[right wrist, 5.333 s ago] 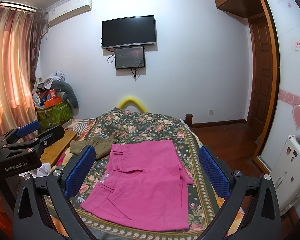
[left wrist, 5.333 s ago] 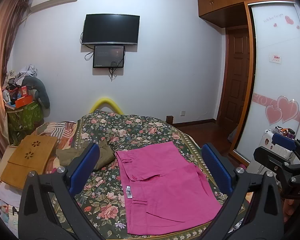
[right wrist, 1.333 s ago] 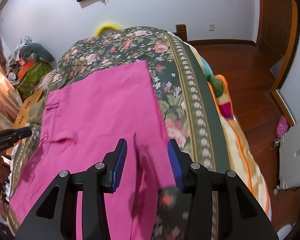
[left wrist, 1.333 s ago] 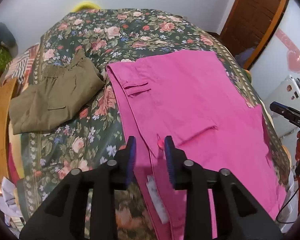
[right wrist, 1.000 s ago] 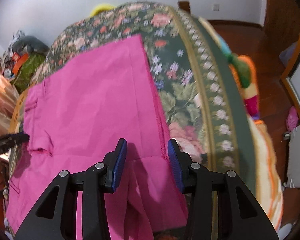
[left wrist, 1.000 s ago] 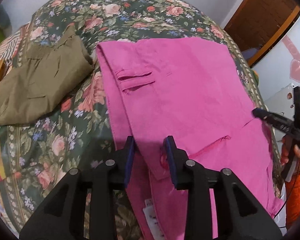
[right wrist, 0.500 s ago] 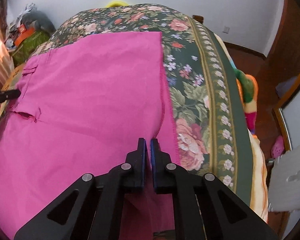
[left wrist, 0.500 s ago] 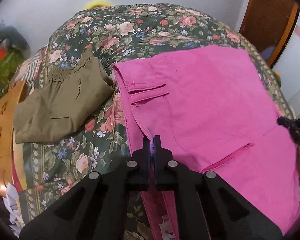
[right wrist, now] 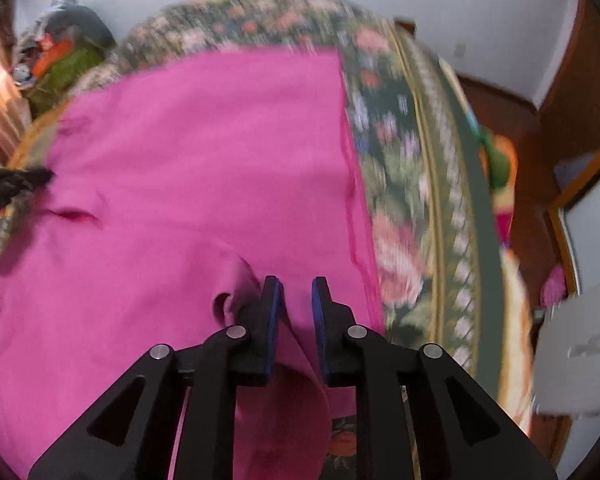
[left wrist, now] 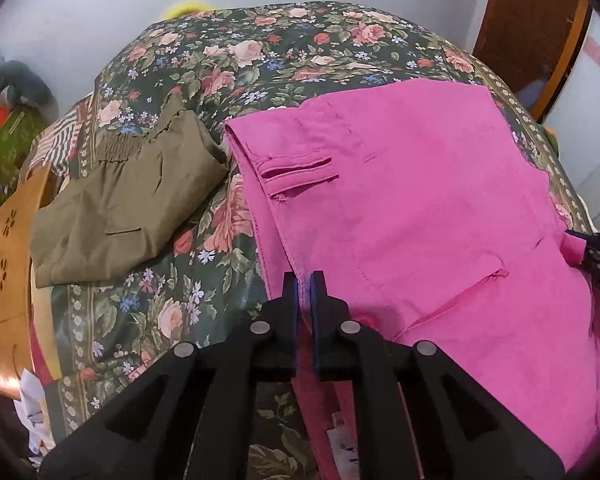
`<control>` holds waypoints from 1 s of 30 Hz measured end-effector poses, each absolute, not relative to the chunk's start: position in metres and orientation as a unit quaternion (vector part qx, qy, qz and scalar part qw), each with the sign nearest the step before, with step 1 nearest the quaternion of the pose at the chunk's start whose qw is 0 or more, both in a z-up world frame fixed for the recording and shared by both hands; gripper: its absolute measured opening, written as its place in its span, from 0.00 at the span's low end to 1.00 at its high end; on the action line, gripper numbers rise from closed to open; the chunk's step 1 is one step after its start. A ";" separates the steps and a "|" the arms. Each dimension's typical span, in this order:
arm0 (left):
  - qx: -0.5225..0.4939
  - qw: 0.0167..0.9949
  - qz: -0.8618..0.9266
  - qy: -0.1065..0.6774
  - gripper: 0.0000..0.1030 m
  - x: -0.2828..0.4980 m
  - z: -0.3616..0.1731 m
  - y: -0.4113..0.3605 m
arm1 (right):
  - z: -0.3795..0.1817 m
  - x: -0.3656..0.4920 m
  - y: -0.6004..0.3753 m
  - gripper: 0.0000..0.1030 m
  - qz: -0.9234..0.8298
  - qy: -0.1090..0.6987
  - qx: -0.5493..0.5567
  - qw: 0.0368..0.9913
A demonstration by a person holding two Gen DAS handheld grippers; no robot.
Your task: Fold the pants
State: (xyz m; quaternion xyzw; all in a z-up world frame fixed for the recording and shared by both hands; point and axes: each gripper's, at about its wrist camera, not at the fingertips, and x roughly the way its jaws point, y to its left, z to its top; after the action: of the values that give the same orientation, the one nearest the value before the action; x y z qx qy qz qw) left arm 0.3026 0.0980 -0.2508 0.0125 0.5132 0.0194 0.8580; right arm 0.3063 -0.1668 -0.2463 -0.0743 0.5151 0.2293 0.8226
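Note:
Pink pants point(left wrist: 412, 208) lie spread on the floral bedspread point(left wrist: 228, 64); they also fill the right wrist view point(right wrist: 188, 184). My left gripper point(left wrist: 304, 280) is shut on the pants' waistband edge near me. My right gripper point(right wrist: 295, 292) has its jaws a narrow gap apart with pink fabric lying between them, at the pants' hem edge. The right gripper's tip point(left wrist: 592, 244) shows at the far right of the left wrist view, touching pink cloth. The left gripper's tip point(right wrist: 16, 182) shows at the left edge of the right wrist view.
Folded olive-green pants point(left wrist: 120, 208) lie left of the pink pants. A tan wooden board point(left wrist: 8, 248) sits beyond the bed's left edge. A wooden door point(left wrist: 532, 20) and wooden floor point(right wrist: 512, 120) are to the right. A white appliance point(right wrist: 572, 360) stands at right.
Both grippers closed from wide open onto the pants' near edges. Since half a second ago the right gripper's jaws have parted slightly and its view has blurred with motion.

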 end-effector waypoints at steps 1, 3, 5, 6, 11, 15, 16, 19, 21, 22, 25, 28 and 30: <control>0.016 0.858 0.018 0.513 0.09 0.301 -0.251 0.098 | -0.248 0.308 -0.176 0.31 0.224 0.505 -0.060 0.831; 0.020 0.858 0.014 0.514 0.09 0.298 -0.250 0.101 | -0.250 0.311 -0.189 0.35 0.202 0.510 -0.057 0.834; 0.019 0.858 0.013 0.514 0.10 0.295 -0.244 0.105 | -0.249 0.316 -0.201 0.35 0.187 0.522 -0.058 0.830; 0.020 0.859 0.016 0.511 0.10 0.293 -0.241 0.107 | -0.247 0.316 -0.205 0.35 0.183 0.524 -0.062 0.829; -0.036 0.873 0.014 0.486 0.41 0.294 -0.212 0.131 | -0.212 0.316 -0.204 0.39 0.187 0.483 -0.081 0.851; -0.023 0.893 0.037 0.448 0.61 0.310 -0.193 0.138 | -0.192 0.338 -0.191 0.39 0.203 0.462 -0.069 0.861; -0.021 0.893 0.037 0.448 0.61 0.314 -0.191 0.139 | -0.187 0.342 -0.187 0.39 0.207 0.457 -0.068 0.863; -0.022 0.891 0.028 0.453 0.61 0.339 -0.193 0.140 | -0.181 0.362 -0.167 0.39 0.224 0.448 -0.062 0.863; -0.020 0.887 0.032 0.460 0.61 0.353 -0.198 0.141 | -0.180 0.374 -0.158 0.39 0.226 0.448 -0.060 0.863; -0.022 0.886 0.032 0.462 0.61 0.357 -0.201 0.142 | -0.180 0.383 -0.153 0.39 0.227 0.448 -0.059 0.863; -0.034 0.882 0.027 0.469 0.61 0.371 -0.212 0.146 | -0.178 0.401 -0.147 0.39 0.225 0.441 -0.056 0.867; -0.043 0.877 0.021 0.478 0.61 0.382 -0.225 0.150 | -0.177 0.416 -0.144 0.40 0.228 0.435 -0.048 0.870; -0.043 0.873 0.016 0.485 0.60 0.386 -0.233 0.149 | -0.183 0.426 -0.140 0.50 0.239 0.443 -0.038 0.863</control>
State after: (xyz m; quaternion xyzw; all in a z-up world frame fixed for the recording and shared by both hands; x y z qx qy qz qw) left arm 0.3864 0.1488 -0.2327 -0.0432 0.4851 0.0159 0.8732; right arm 0.4261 -0.1400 -0.1829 -0.0381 0.4426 0.2393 0.8634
